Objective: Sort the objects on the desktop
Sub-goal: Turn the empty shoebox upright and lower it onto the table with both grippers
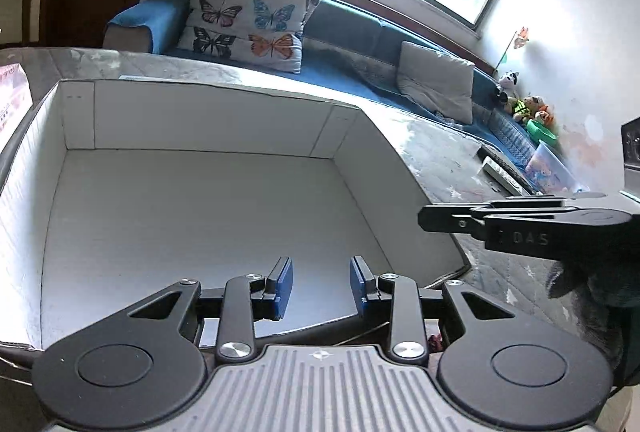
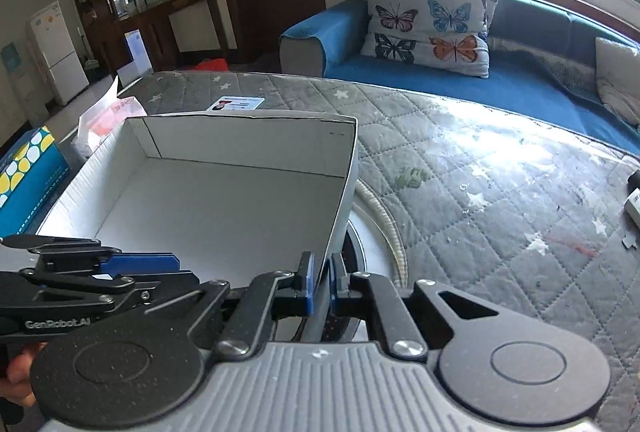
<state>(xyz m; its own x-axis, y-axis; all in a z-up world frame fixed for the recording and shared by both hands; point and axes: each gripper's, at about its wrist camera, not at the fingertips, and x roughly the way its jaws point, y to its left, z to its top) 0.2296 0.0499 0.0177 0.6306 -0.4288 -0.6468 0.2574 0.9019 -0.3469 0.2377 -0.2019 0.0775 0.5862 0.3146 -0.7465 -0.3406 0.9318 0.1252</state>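
A large white cardboard box with an empty inside sits on the grey quilted table. My left gripper is open and empty, hovering over the box's near edge. My right gripper is shut on the box's right wall, one blue pad on each side of it. The right gripper also shows side-on at the right of the left wrist view, and the left gripper shows at the lower left of the right wrist view.
A blue tissue box and a pink plastic bag lie left of the box. A card lies behind it. A round white plate lies under its right side. Small objects lie at the table's right edge. A blue sofa stands beyond.
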